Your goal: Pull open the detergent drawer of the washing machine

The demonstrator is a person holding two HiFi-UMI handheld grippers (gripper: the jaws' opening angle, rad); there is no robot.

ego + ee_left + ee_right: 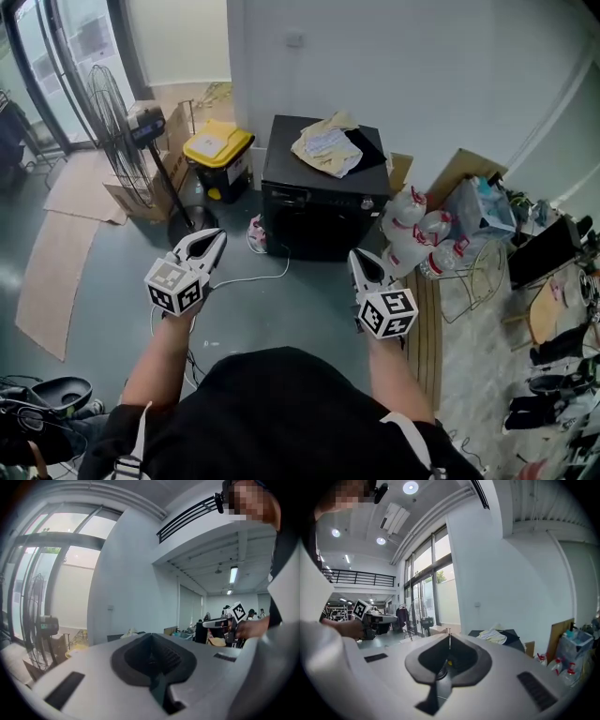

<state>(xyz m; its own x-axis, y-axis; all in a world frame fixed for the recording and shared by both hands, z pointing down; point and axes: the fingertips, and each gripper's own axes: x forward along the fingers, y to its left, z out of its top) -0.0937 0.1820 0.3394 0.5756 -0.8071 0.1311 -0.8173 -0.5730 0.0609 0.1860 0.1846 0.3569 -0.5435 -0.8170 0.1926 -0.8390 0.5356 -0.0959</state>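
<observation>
The black washing machine point(319, 192) stands against the white wall, with a crumpled pale cloth point(328, 145) on its lid. Along its front top edge runs a control strip with a small round knob point(367, 202) at the right. A pale strip point(286, 196) at the left lies flush; whether it is the drawer I cannot tell. My left gripper point(217, 234) is shut and empty, short of the machine's left front corner. My right gripper point(359, 255) is also shut and empty, in front of its right side. The right gripper view shows the machine point(513, 639) ahead, and neither gripper touches it.
A yellow-lidded bin point(217, 148) stands left of the machine, with a standing fan point(112, 131) and cardboard boxes further left. Several water bottles point(412, 225) and a wire rack point(473, 277) crowd the right side. A white cable point(253, 277) lies on the grey floor.
</observation>
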